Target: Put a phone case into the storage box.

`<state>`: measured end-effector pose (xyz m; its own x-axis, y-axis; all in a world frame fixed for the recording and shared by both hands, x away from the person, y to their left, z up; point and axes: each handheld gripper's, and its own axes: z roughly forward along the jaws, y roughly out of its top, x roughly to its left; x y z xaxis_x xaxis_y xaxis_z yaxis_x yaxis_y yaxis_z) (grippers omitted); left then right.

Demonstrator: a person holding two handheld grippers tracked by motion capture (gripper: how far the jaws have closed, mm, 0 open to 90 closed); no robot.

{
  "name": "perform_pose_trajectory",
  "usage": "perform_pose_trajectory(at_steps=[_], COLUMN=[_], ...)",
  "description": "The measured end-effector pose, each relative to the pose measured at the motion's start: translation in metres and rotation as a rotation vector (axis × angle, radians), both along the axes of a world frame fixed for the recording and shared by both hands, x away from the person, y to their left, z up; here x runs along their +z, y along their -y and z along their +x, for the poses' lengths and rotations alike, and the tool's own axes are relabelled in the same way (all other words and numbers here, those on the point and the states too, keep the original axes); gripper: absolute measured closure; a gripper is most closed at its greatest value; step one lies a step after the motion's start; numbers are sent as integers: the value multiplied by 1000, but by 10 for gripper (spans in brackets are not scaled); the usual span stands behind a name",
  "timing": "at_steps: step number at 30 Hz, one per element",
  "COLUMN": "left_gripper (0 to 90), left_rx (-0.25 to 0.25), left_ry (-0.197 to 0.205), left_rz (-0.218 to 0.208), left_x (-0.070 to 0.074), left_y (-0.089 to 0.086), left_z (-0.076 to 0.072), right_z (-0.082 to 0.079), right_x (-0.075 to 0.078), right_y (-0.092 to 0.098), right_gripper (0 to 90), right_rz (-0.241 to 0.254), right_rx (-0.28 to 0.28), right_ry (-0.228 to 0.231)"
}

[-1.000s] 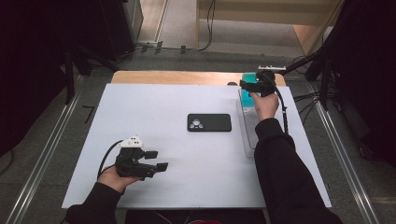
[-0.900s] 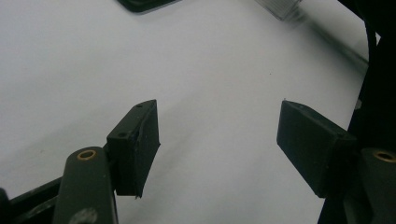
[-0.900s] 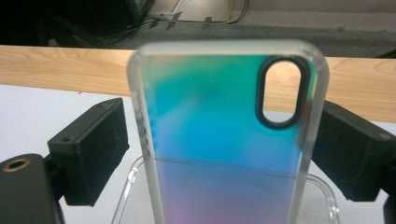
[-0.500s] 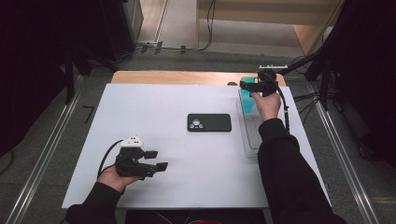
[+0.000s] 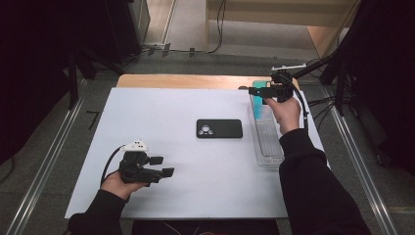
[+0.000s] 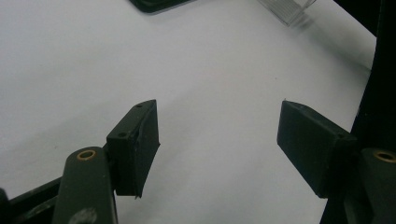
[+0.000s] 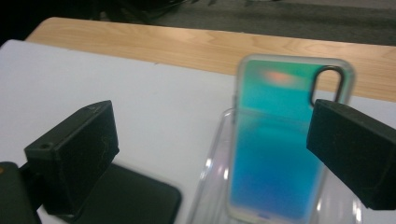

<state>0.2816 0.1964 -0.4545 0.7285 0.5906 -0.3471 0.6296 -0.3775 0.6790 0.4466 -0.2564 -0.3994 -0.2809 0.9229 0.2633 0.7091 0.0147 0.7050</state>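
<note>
A black phone case (image 5: 219,129) lies flat in the middle of the white board, camera holes up. A teal iridescent phone case (image 5: 258,105) stands tilted in the far end of a clear tray (image 5: 268,142). My right gripper (image 5: 258,92) hovers over that end. Its jaws have just been opening and now stand wide, pressing on nothing. In the right gripper view the teal case (image 7: 275,154) sits beyond the right gripper (image 7: 212,121), with the black case (image 7: 135,196) below left. My left gripper (image 5: 164,166) rests at the front left, open and empty, and the left gripper (image 6: 217,112) frames bare board.
The white board (image 5: 161,107) covers a wooden table whose far strip (image 5: 186,81) shows. Metal rails run along both sides on the floor. The tray's near corner (image 6: 285,7) and the black case's edge (image 6: 154,3) appear at the top of the left gripper view.
My right gripper has risen slightly above the far end of the tray, leaving the teal case standing in it. The left hand has stayed where it was.
</note>
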Motion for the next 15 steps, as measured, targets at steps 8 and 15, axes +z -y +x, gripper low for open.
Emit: perform_pose_trajectory(at_steps=[8, 15], left_gripper=[301, 301], left_rx=[-1, 4], left_ry=[-3, 0], left_rz=[0, -3], left_x=[2, 4], left_y=[-2, -5], left_z=[3, 3], right_z=[-32, -58], right_x=[11, 5], right_y=[-14, -19], right_gripper=[46, 134], right_rz=[42, 62], right_rx=[149, 224], right_ry=[5, 7])
